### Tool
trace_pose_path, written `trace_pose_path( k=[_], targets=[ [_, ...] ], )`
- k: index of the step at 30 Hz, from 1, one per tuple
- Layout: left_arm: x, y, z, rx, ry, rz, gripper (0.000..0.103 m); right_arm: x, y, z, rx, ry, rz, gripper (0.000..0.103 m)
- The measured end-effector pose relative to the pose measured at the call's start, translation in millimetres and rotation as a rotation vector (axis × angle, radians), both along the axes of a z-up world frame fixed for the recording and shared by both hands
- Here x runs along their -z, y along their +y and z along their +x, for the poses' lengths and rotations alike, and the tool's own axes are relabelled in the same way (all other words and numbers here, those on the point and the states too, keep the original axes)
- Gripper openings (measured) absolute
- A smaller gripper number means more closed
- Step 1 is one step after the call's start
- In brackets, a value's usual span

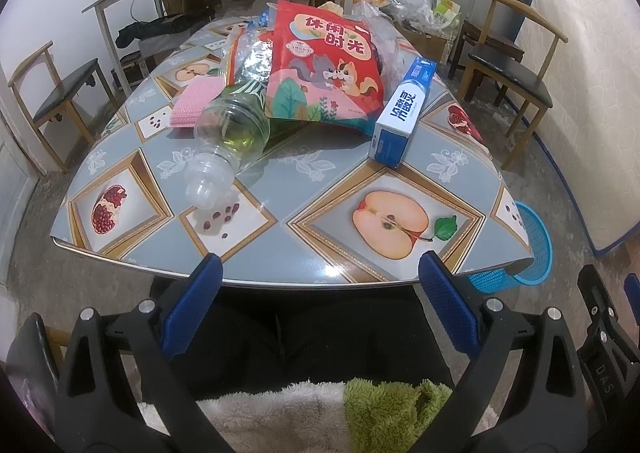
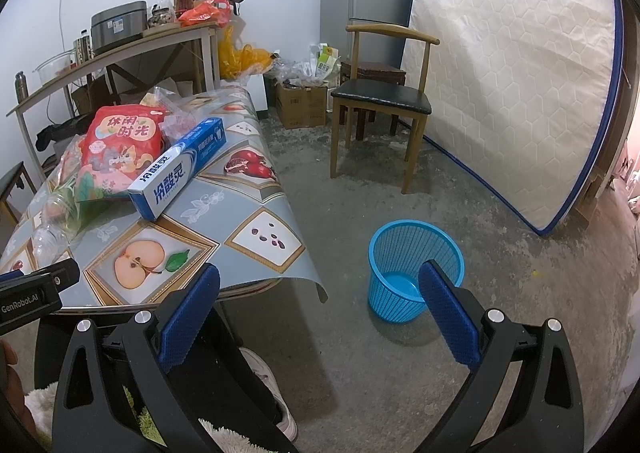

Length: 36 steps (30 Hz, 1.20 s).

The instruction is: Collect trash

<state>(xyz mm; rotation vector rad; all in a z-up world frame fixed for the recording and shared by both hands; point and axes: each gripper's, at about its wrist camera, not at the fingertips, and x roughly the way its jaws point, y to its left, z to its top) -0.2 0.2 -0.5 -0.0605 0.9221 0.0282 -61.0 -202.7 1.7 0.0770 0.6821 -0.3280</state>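
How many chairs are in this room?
3: one chair left of the table, one chair right of it, by the mattress. A dark stool stands behind that. Others may be hidden.

I am reading 休闲时光 in large yellow-white characters on the red snack bag (image 1: 324, 65) lying on the table; the smaller print on its label is too fine to make out. I am also seeing 冷酸灵 in bold white characters on the side of the blue toothpaste box (image 2: 176, 177), while its smaller line of text stays unreadable. The black body of the left gripper (image 2: 28, 299) is showing "GenRobot.AI" in white. On the black part at the left view's right edge, I am making out "DAS".
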Motion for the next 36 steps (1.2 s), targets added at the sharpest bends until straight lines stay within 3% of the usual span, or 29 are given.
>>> trace_pose_path(
  k=[24,29,36],
  targets=[
    [13.9,-1.6,-1.3,0.003,-0.001,-0.002,0.094,2.8,2.3,1.5,-0.004,-0.001,0.001,0.097],
    [10.5,8.5,0.8,0.022,-0.058,-0.004,0.094,-0.1,6.2,7.8,-0.016,-0.017,-0.004,0.097],
    [-10.1,44.0,4.3,-0.001,-0.176,-0.007,0.094,-23.3,22.4,34.4,-0.084,-0.134,0.009,0.097]
  ],
)
